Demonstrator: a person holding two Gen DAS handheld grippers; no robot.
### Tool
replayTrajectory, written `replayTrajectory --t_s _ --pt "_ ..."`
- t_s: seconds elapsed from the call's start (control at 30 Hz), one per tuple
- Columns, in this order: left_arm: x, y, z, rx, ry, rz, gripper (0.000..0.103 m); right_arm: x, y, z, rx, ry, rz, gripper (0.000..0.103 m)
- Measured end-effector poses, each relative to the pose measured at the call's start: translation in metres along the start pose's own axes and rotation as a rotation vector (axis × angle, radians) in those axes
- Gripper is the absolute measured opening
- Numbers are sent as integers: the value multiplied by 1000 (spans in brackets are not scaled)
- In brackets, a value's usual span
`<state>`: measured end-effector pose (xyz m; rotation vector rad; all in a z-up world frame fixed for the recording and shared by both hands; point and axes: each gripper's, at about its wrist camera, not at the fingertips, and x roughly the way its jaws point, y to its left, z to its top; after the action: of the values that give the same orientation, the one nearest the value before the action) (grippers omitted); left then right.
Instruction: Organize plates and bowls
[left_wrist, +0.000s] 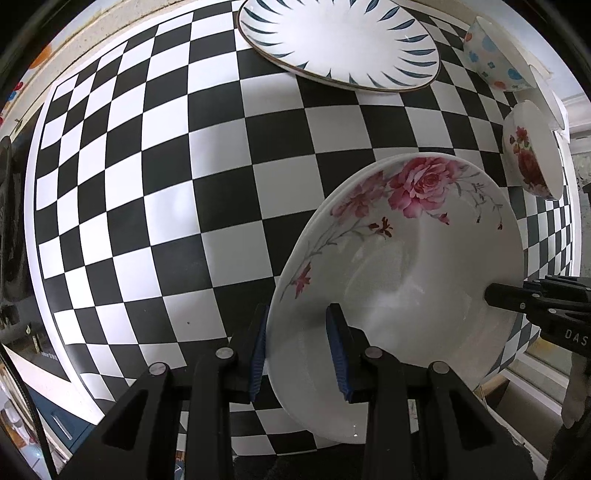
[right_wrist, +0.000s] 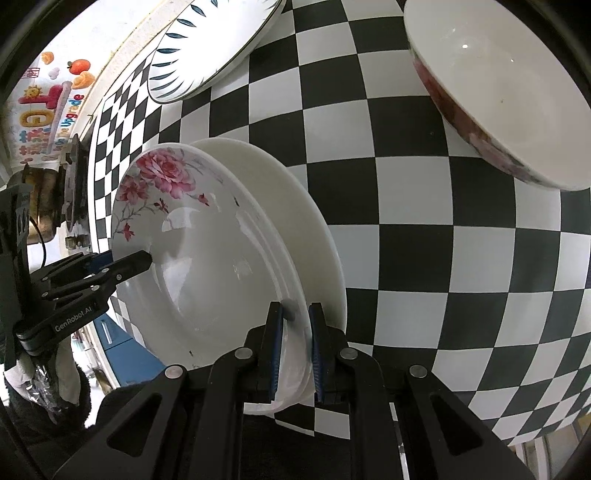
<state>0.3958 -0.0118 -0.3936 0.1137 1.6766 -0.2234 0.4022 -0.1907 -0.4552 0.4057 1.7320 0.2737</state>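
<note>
Left claw (left_wrist: 301, 354) grips rose plate (left_wrist: 402, 266) rim | right claw (right_wrist: 295, 352) grips opposite rim

A checkered black-and-white tabletop (left_wrist: 155, 206) is seen carrying the crockery. Beyond the stacked rose plates (left_wrist: 402, 266), a blue-leaf plate (left_wrist: 340, 44) is laid; to their right a red-flowered bowl (left_wrist: 532, 155) and, farther back, a blue-flowered bowl (left_wrist: 495, 59) are set.
</note>
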Motion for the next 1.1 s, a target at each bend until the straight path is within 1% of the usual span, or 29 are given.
replayTrajectory --t_s 0.23,0.53,0.9,1.1 --pt "5 -6 -1 3 4 9 28 4 6 3 9 5 -32 16" --pt "7 -8 -1 -5 1 1 28 -2 9 5 11 -20 -73 18" --pt "3 3 -6 -18 4 10 28 -8 7 1 23 -28 -90 19" --pt "6 4 -11 -28 3 6 28 -7 5 -3 39 -19 -80 19"
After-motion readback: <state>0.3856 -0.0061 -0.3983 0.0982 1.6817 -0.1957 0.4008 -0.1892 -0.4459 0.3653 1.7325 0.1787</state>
